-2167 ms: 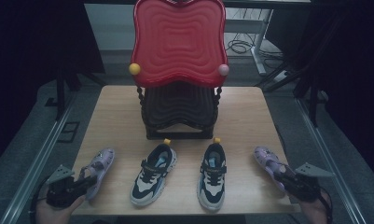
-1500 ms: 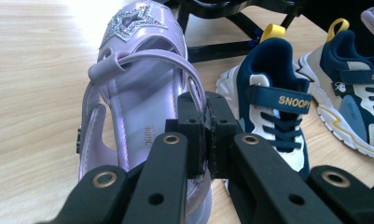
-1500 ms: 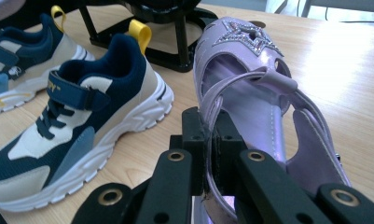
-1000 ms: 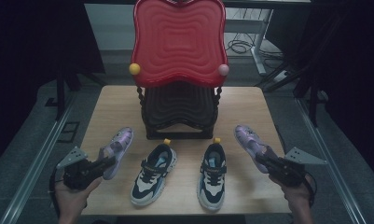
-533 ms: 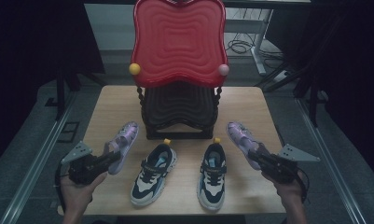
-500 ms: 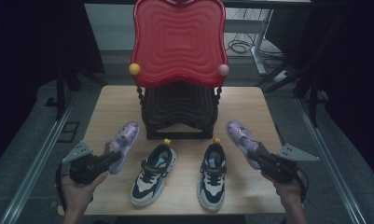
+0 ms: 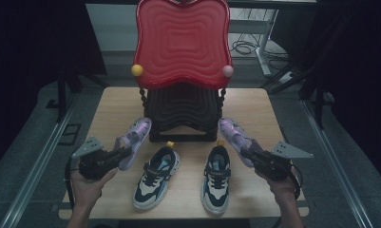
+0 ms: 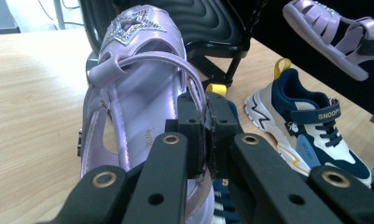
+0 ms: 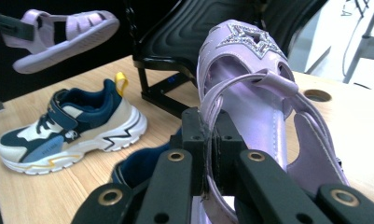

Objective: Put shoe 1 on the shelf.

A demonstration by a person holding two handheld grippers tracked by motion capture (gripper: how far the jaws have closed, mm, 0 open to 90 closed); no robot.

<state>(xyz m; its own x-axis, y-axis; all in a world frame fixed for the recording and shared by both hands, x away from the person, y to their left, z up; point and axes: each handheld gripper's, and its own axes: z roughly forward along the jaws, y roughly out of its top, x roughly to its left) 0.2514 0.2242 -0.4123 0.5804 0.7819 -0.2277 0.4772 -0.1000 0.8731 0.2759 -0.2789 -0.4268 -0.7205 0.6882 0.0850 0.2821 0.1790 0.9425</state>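
**Pair of lilac sandals, both in the air, now at the front of the rack**

Change noted: against the pictures of a moment ago, both sandals have come inward and forward, from beside the outer edges of the table to either side of the black ribbed rack (image 7: 181, 111). Judged meaning: the pair is being brought to the rack for stowing; neither is set down yet.

Item 1. Left gripper (image 7: 113, 154), jaws clamped on the heel strap of the left lilac sandal (image 7: 133, 140). The sandal extends straight ahead of the jaws, star-trimmed toe farthest from them and pointing at the rack's left front corner.

Item 2. Right gripper (image 7: 252, 154), jaws pinched on the heel strap of the right lilac sandal (image 7: 233, 134). The sandal lies ahead of the jaws, its toe near the rack's right front leg; contact with the rack cannot be told.

Item 3. Two navy-and-white sneakers (image 7: 157, 178), (image 7: 215, 178), standing on the wooden table (image 7: 107, 104) between the two grippers, untouched.

Item 4. Red wavy panel (image 7: 181, 42), upright above the rack, beyond both sandals.
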